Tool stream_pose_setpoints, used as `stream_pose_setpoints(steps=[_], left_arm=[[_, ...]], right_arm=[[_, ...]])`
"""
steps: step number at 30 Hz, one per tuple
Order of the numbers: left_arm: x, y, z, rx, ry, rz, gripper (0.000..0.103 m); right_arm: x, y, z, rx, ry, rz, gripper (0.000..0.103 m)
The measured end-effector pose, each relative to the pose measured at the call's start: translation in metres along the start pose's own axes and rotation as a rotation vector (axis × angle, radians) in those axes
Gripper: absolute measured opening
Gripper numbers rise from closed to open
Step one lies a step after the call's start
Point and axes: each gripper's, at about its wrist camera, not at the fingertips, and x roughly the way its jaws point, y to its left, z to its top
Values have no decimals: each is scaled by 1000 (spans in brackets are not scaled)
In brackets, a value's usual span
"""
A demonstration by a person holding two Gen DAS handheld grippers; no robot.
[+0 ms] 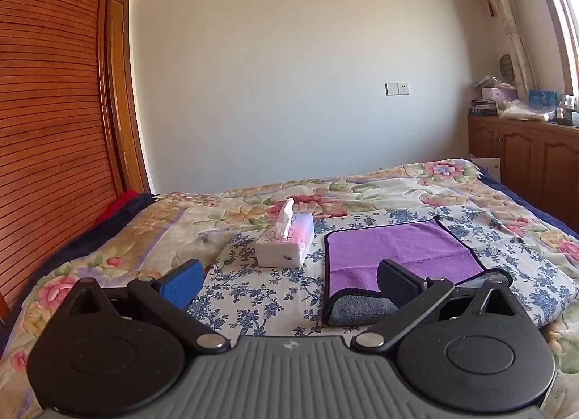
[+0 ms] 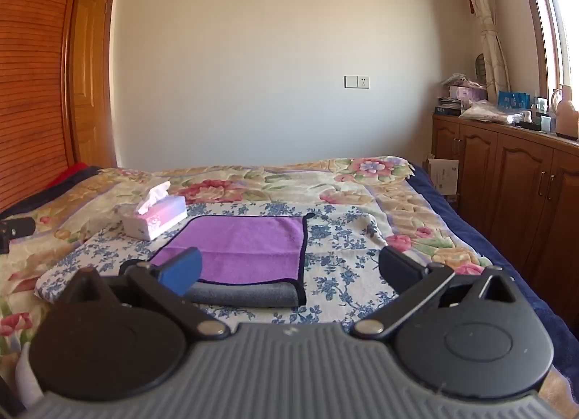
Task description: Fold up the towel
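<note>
Lying flat, towel point(image 2: 249, 248) w/ near edge rolled.

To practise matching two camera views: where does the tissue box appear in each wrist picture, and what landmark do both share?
Left wrist view: the tissue box sits centre-left, left of the purple towel.
Right wrist view: the tissue box sits far left, at the towel's back left corner.
Shared landmark: the wall socket plate.
</note>
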Motion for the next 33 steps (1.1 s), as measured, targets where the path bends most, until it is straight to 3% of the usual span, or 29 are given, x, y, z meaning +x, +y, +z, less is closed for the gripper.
stream_pose_setpoints(steps=[33], left_arm=[[0, 0, 0, 13, -9, 6, 103]], right_arm=[[0, 1, 1, 2, 1, -1, 103]])
